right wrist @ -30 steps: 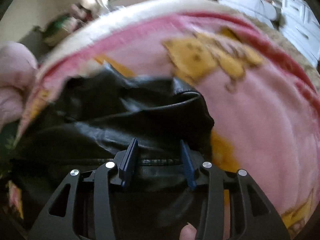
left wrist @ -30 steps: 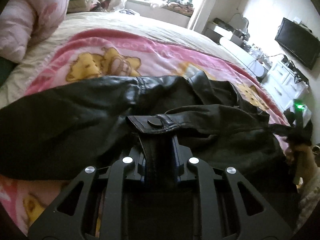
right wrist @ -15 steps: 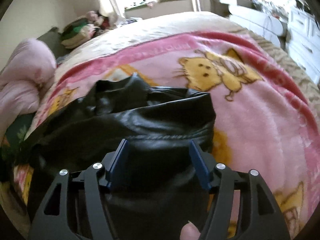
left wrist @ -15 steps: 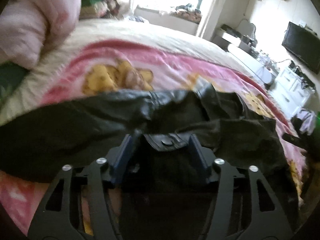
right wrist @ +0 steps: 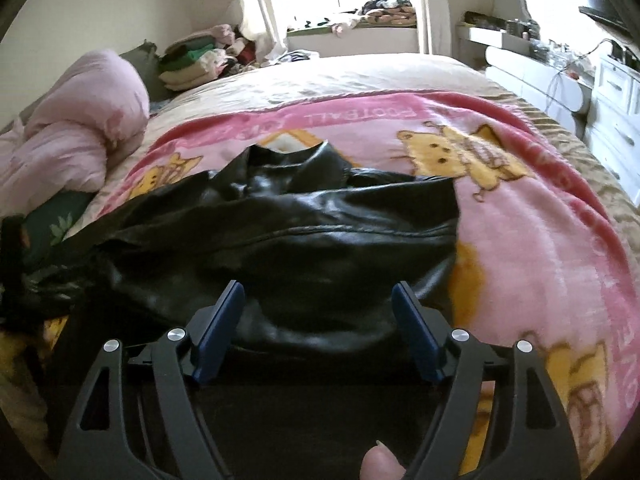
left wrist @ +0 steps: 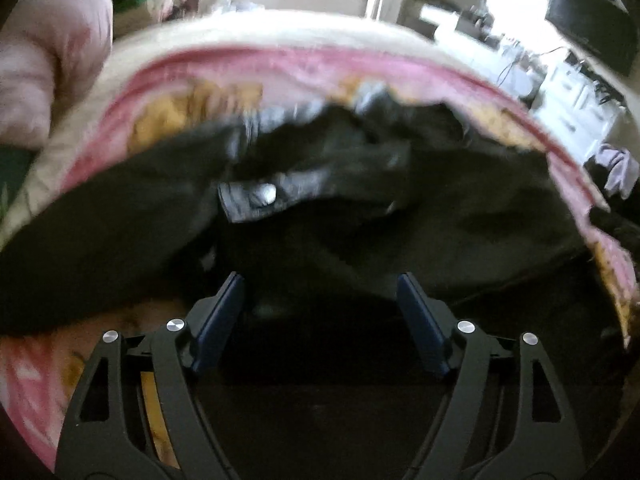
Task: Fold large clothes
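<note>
A black leather jacket (right wrist: 304,236) lies bunched on the pink cartoon blanket (right wrist: 532,232) of a bed. In the left wrist view the jacket (left wrist: 360,208) is blurred, with a snap tab (left wrist: 260,196) showing ahead. My left gripper (left wrist: 320,300) is open and empty, its blue pads spread just short of the jacket. My right gripper (right wrist: 318,304) is open and empty too, its jaws spread at the jacket's near edge. A fingertip (right wrist: 380,460) shows at the bottom.
A pink rolled quilt (right wrist: 76,136) lies at the left of the bed. Folded clothes (right wrist: 192,60) are piled by the window. White drawers and a desk (right wrist: 600,92) stand along the right wall, with a television (left wrist: 588,16) above.
Both grippers opened and let go of the jacket, then drew back from it. The jacket dropped onto the blanket. The left view is blurred by motion.
</note>
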Motion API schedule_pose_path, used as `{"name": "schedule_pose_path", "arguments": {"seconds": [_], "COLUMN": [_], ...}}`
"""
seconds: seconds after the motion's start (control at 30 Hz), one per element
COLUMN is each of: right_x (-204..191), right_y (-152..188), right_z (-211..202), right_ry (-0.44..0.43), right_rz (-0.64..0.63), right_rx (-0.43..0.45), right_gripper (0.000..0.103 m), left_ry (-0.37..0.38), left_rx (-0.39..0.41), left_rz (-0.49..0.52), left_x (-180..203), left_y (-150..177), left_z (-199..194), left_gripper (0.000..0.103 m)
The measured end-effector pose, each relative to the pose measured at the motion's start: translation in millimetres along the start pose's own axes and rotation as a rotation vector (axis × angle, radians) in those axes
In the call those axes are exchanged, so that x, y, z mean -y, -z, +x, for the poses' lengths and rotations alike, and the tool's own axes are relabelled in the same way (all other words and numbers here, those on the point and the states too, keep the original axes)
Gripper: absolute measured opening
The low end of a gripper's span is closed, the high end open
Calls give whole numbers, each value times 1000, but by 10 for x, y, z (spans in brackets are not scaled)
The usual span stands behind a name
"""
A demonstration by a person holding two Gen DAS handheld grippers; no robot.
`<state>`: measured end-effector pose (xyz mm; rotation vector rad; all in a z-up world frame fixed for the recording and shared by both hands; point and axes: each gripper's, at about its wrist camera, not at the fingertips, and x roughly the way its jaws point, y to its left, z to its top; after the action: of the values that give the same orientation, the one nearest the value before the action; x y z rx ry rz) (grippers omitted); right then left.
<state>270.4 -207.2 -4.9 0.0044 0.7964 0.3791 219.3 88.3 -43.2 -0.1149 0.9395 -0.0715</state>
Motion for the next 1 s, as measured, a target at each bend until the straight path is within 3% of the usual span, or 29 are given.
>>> {"name": "schedule_pose_path", "arguments": {"seconds": [0.07, 0.23, 0.33, 0.4, 0.7, 1.0], "right_x": [-46, -123, -44, 67, 77, 69], "right_y": [16, 65, 153, 233, 225, 151], "right_z": [24, 178, 411, 560, 534, 380], "right_ry": [1, -4, 62, 50, 31, -7], "right_rz": [-13, -29, -5, 35, 44, 74], "right_rx": [-3, -39, -152, -208, -182, -138], "right_gripper": [76, 76, 79, 79, 80, 91], "left_ry": [22, 50, 50, 52, 36, 42], "left_rx": [-38, -39, -37, -37, -37, -40], "left_rz": [-44, -72, -70, -70, -67, -75], "left_x": [-92, -147, -133, -132, -105, -87], "left_y": [57, 76, 84, 90, 75, 39], "left_z": [132, 159, 156, 147, 140, 71], "left_gripper": [71, 72, 72, 72, 72, 74]}}
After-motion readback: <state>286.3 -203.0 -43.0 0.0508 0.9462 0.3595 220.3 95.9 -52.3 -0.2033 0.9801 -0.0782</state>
